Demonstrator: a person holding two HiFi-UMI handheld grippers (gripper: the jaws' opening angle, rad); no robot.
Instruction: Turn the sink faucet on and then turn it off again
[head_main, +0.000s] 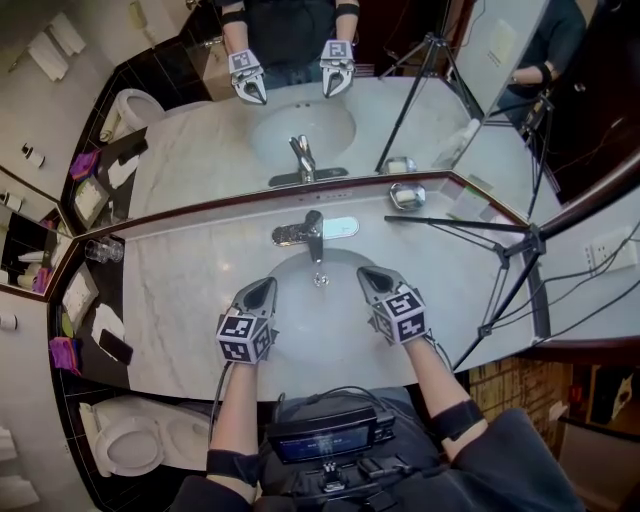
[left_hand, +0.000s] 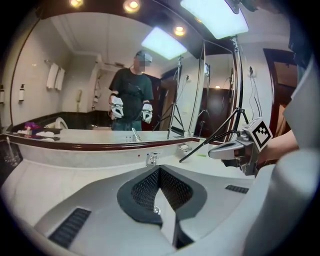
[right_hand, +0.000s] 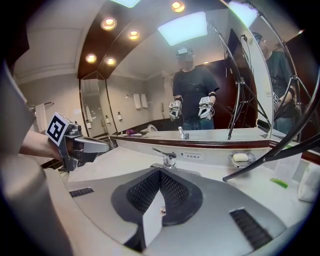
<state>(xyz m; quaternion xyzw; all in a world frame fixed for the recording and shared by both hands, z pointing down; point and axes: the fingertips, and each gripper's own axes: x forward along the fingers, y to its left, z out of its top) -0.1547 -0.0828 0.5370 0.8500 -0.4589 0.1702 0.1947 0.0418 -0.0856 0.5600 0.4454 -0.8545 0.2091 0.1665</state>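
Marble counter (head_main: 180, 300) under mirror (head_main: 200, 150). Faucet (head_main: 313, 232) stood behind basin (head_main: 320, 325), no stream seen. Left gripper (head_main: 267, 286) and right gripper (head_main: 367, 275) hovered over basin, clear of faucet. Both jaws together, empty, probably suited to nudging lever (right_hand: 159, 152).

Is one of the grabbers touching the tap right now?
No, the left gripper and the right gripper both hang shut over the sink, clearly apart from the faucet.

A marble bench (head_main: 180, 300) runs beneath a wide mirror (head_main: 190, 140). A soap dish (head_main: 407, 195) sits at the mirror's foot. A glass (head_main: 103, 250) stands far left, a black tripod (head_main: 512, 262) at the right end and a toilet (head_main: 130, 440) lower left.
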